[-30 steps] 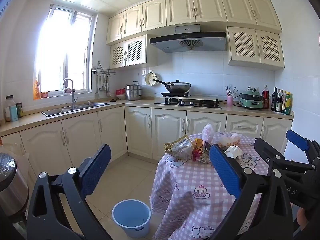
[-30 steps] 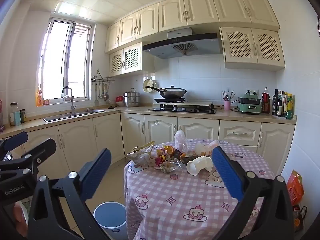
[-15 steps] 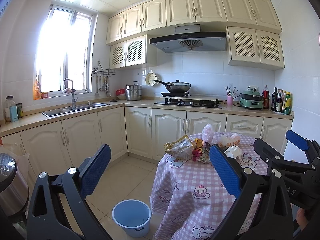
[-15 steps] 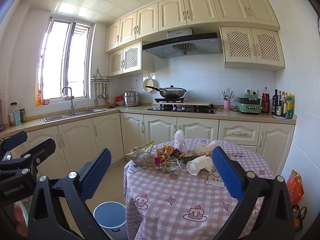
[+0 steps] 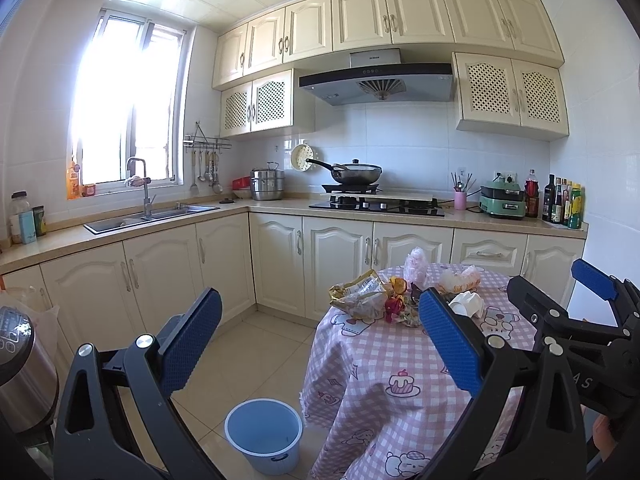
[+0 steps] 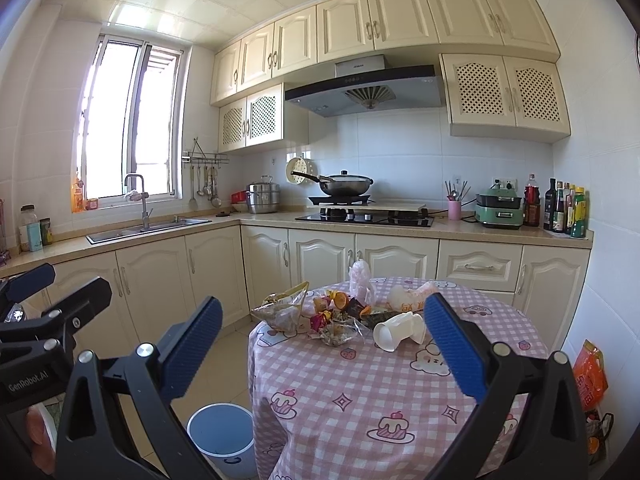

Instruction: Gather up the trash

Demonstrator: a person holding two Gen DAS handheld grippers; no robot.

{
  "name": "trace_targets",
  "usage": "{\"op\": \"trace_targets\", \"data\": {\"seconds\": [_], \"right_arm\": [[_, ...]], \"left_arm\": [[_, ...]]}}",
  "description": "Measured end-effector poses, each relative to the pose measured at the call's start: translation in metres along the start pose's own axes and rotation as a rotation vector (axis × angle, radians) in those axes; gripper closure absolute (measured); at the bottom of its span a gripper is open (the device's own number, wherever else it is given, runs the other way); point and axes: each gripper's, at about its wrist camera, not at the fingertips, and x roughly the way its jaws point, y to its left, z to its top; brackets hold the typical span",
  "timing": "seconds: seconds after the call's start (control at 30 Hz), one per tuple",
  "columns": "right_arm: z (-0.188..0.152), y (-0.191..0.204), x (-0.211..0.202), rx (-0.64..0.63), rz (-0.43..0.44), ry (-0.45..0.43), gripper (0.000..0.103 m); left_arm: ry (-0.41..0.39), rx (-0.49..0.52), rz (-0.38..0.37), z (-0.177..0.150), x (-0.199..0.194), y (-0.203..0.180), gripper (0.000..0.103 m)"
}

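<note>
The left gripper point(image 5: 320, 344) is held in the air in front of a round table point(image 6: 400, 392) covered by a pink checked cloth with cake and bear prints; its 2 blue-padded jaws stand wide apart with nothing between them. The right gripper point(image 6: 324, 348) is raised the same way, jaws spread wide and holding nothing, and it also shows at the right edge of the left wrist view.

The trash sits in a loose heap on the far half of the table. A white paper cup point(image 6: 398, 330) lies on its side at the near right of the heap, its long axis running roughly left to right, with the open mouth turned toward the near left and the base toward the right. Left of it lies a crumpled clear wrapper point(image 6: 340, 334), then small red and orange candy wrappers point(image 6: 324, 312). At the heap's left end a gold and clear snack bag point(image 6: 282, 306) lies slumped, its opened end pointing up toward the far right. A crumpled clear plastic bag point(image 6: 360, 278) stands upright at the back, and another crumpled bag with orange print point(image 6: 412, 294) lies at the back right.

A blue bucket point(image 5: 264, 436) stands upright on the tiled floor just beside the table's left edge, mouth up, well below the heap.
</note>
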Motion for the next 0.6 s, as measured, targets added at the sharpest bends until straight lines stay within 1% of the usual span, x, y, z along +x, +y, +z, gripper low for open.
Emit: {"op": "trace_targets", "data": {"seconds": [0.6], "right_arm": [[-0.001,0.0029,0.0014,-0.003,0.009,0.013,0.004]], "left_arm": [[0.01,-0.007,0.011,-0.0007,0.0021,0.0028,0.007]]}}
